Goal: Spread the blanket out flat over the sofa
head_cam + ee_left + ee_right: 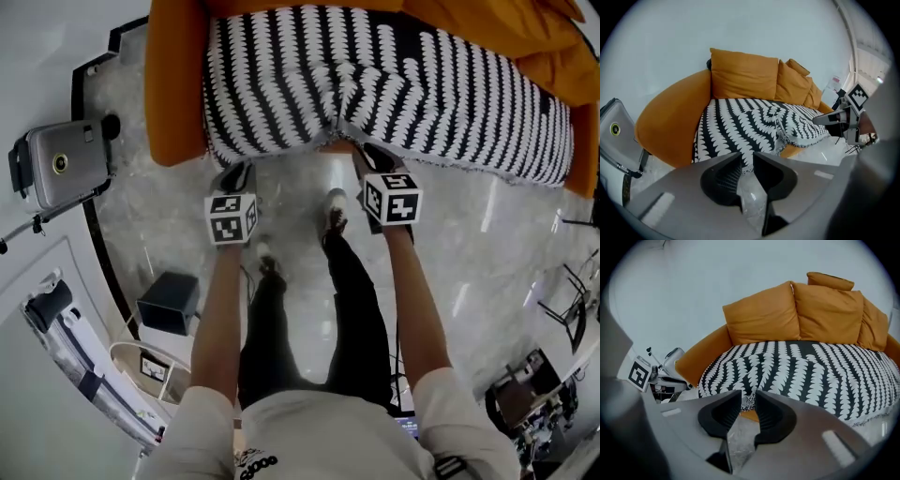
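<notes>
On my head view the black-and-white blanket (375, 84) fills the upper middle of the frame. It is laid across the seat of the orange sofa (173, 84), with its fringed hem hanging over the front edge. It is mostly flat, but folds gather into a ridge near the hem at upper centre.

My left gripper (236, 175) sits just below the hem at centre left, over the marble floor (450, 244). In the left gripper view its jaws stand a little apart and grip nothing. The fringe shows just past the tips and bare floor shows in the gap.

My right gripper (375, 157) is at the hem right of centre, right beside the gathered folds. In the right gripper view its jaws are also parted and released. A bit of fringe shows at the top of the gap between the tips, and the pads don't press on it. Past the jaws, the blanket spreads across the middle and right of that frame, with the orange cushions (825, 310) lined up behind it.
</notes>
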`<state>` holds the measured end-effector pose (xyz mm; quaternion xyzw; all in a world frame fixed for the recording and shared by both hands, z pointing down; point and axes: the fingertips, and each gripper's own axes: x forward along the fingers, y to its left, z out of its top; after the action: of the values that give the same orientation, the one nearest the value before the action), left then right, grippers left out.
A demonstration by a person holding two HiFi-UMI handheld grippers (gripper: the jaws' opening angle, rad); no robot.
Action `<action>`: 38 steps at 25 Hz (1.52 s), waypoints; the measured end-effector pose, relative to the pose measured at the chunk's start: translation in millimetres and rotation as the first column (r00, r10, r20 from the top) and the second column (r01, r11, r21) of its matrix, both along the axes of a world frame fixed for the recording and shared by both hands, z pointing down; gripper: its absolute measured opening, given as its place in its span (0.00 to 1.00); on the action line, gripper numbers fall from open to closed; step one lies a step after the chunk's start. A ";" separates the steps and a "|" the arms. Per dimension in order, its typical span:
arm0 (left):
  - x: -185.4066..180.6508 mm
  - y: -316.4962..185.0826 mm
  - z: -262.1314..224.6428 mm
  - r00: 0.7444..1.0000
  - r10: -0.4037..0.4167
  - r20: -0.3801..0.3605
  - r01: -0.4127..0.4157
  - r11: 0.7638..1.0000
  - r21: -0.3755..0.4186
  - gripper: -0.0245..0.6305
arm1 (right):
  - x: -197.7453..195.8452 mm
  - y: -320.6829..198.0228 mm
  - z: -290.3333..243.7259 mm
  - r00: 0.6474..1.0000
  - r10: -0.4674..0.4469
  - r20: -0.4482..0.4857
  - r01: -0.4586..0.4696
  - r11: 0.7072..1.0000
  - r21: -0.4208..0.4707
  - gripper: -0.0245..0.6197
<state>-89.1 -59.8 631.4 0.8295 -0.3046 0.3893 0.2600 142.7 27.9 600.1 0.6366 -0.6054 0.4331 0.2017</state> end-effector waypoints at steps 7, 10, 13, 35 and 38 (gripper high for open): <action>-36.0 -10.6 87.3 0.999 -0.041 0.035 0.043 0.998 -0.052 0.23 | -40.3 -30.1 69.9 0.997 -0.072 0.025 0.072 0.997 0.016 0.21; -34.9 -12.9 113.6 0.997 -0.068 0.046 0.071 0.995 -0.069 0.27 | -37.7 -34.3 89.1 0.998 -0.066 0.021 0.066 0.998 0.010 0.22; -38.7 -19.8 137.0 0.991 -0.115 0.062 0.119 0.989 -0.083 0.31 | -33.5 -34.0 109.4 0.999 -0.051 0.013 0.052 0.999 -0.010 0.23; -49.5 -56.3 150.1 0.983 -0.169 0.075 0.172 0.985 -0.031 0.07 | -42.3 -32.2 157.1 0.996 -0.047 -0.077 0.034 0.985 -0.167 0.07; -57.1 -61.9 134.0 0.980 -0.175 0.092 0.179 0.983 -0.043 0.07 | -50.7 -24.7 141.3 0.998 -0.033 -0.059 0.020 0.980 -0.200 0.07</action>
<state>-146.2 -121.8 765.4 0.7742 -0.3785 0.4085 0.3009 91.9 3.2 741.4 0.6183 -0.5608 0.4688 0.2890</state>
